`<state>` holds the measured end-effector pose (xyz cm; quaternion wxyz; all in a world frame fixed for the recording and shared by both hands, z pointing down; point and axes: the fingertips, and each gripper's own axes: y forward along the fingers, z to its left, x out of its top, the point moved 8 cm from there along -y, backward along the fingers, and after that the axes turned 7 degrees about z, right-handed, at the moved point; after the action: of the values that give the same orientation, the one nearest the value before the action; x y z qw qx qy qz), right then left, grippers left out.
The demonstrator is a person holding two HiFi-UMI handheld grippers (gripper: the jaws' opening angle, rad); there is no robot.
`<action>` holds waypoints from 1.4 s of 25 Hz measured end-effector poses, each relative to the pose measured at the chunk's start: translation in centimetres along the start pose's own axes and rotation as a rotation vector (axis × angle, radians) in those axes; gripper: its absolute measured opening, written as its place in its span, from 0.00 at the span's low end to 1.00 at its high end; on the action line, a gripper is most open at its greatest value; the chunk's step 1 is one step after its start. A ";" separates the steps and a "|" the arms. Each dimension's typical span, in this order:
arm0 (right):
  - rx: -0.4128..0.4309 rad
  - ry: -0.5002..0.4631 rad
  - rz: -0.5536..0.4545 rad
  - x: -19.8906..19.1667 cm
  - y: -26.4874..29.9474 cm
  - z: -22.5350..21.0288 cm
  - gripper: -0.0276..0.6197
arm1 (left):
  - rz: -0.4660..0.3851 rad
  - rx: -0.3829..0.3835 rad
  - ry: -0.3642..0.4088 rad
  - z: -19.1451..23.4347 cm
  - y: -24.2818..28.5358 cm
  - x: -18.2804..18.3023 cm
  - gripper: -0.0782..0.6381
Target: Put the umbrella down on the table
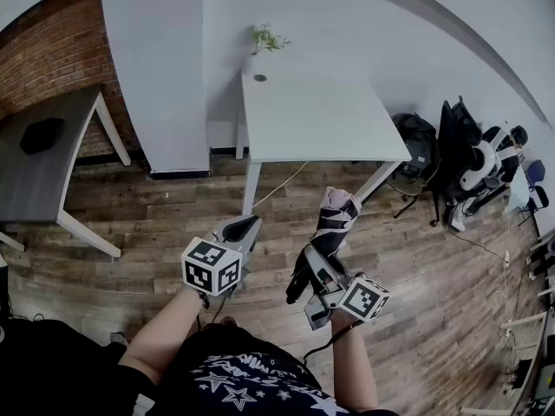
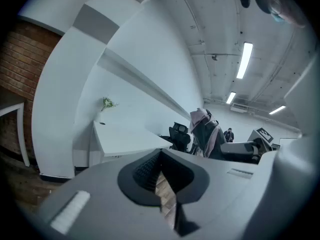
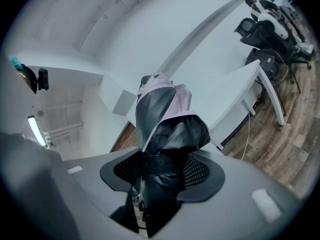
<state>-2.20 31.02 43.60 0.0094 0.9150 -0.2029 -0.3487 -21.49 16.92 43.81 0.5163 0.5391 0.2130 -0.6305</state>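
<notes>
A folded black-and-pink umbrella (image 1: 334, 224) sticks out forward and upward from my right gripper (image 1: 316, 267), held in the air over the wood floor, short of the white table (image 1: 321, 120). In the right gripper view the jaws press on the strapped lower part of the umbrella (image 3: 162, 114), and my right gripper (image 3: 162, 169) faces the table (image 3: 235, 94). My left gripper (image 1: 243, 230) hangs beside it on the left, shut and empty. In the left gripper view, my left gripper (image 2: 161, 176) has its tips together, and the umbrella (image 2: 205, 134) stands right of the table (image 2: 120, 136).
A small plant (image 1: 267, 39) stands at the table's far edge by the white wall. A grey desk (image 1: 52, 189) with a black object (image 1: 41, 134) stands at left before a brick wall. Office chairs and bags (image 1: 460, 150) crowd the right. A cable (image 1: 282, 185) runs under the table.
</notes>
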 end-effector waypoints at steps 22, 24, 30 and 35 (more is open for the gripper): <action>-0.020 -0.001 0.012 0.1 -0.1 0.9 0.42 | 0.032 0.013 0.018 0.9 0.0 -0.4 0.11; -0.029 -0.020 0.014 0.1 -0.1 0.8 0.42 | 0.034 0.016 0.044 0.9 0.0 -0.5 0.11; -0.056 -0.041 0.016 -0.5 0.1 0.6 0.42 | 0.019 0.030 0.089 2.0 -0.6 -0.6 0.11; -0.083 0.006 0.003 0.2 0.0 -1.0 0.42 | 0.046 0.040 0.043 3.2 0.3 -1.6 0.11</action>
<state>-1.37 30.82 44.23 0.0485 0.9144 -0.1898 -0.3542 -22.89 14.88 46.35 0.5151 0.5673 0.1991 -0.6109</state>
